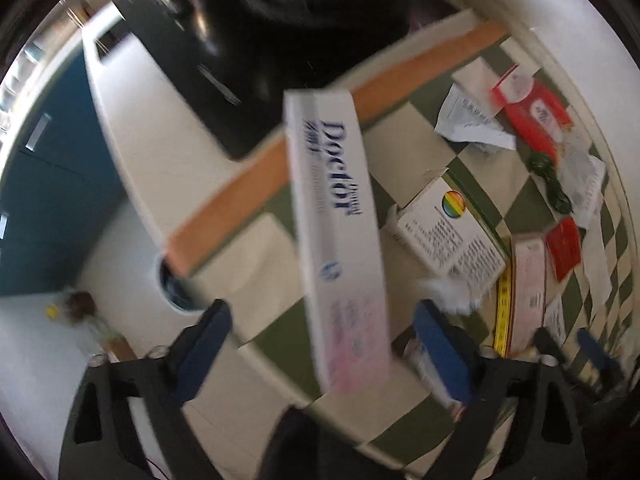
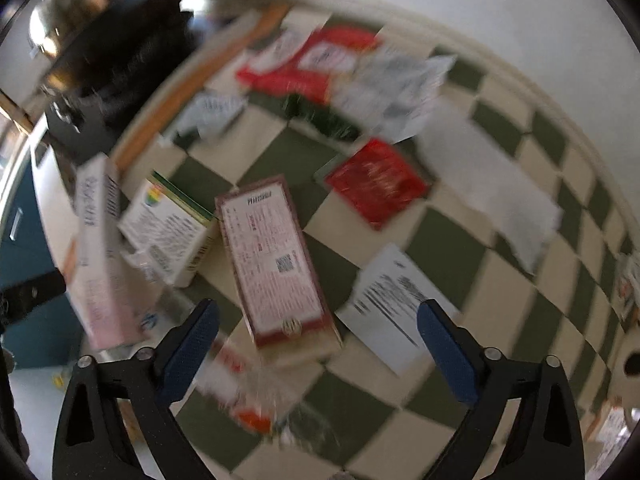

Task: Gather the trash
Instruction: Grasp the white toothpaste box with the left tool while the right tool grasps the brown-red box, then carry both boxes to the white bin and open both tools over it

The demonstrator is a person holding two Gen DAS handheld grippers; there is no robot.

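Observation:
A long white "Doctor" toothpaste box (image 1: pixel 338 240) hangs in the air between the wide-open fingers of my left gripper (image 1: pixel 322 354), touching neither finger; it also shows in the right wrist view (image 2: pixel 100 256). Trash lies on a green-and-cream checkered cloth (image 2: pixel 460 248): a white box with a rainbow logo (image 1: pixel 448 232) (image 2: pixel 168 228), a long pink-bordered box (image 2: pixel 276 260), red packets (image 2: pixel 378 180) (image 2: pixel 308 64), crumpled papers (image 2: pixel 400 84), a printed sheet (image 2: pixel 392 304) and a clear wrapper (image 2: pixel 248 396). My right gripper (image 2: pixel 318 344) is open over the pink-bordered box.
A black bag or bin (image 1: pixel 304 28) stands past the table's orange-trimmed edge (image 1: pixel 256 184). Blue cabinets (image 1: pixel 48 200) and a white floor (image 1: pixel 36 360) lie to the left. A white wall (image 2: pixel 480 8) runs behind the table. The right gripper shows at the right edge of the left wrist view (image 1: pixel 576 350).

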